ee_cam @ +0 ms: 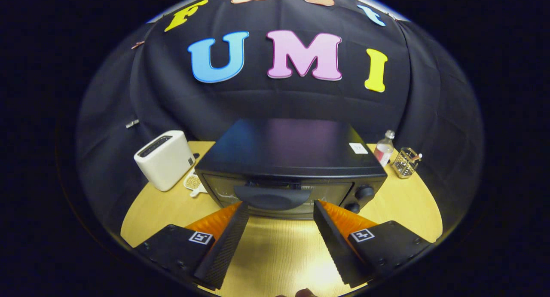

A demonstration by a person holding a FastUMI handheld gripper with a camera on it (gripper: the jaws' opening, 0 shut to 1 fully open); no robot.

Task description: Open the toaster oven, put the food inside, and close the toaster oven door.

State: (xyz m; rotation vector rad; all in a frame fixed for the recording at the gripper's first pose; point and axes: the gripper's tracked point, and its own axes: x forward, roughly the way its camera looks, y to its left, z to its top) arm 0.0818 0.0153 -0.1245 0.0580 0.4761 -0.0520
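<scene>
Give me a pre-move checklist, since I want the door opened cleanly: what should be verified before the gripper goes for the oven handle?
1. Black toaster oven door closed: ok.
2. Dark curved door handle unobstructed, just ahead of the fingers: ok.
3. Gripper open, holding nothing: ok.
4. Fingers straddle the handle's width: ok.
5. White two-slot toaster and clear plastic bottle stand apart from the door: ok.
6. Food ready to load: cannot tell.

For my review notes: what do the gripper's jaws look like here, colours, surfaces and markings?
The gripper has two wedge-shaped jaws with black ribbed inner pads and orange ridged outer sides. Each sits on a black block with small screws and a white square tag bearing a black pattern. The jaws stand open, their tips just before the toaster oven door handle.
</scene>
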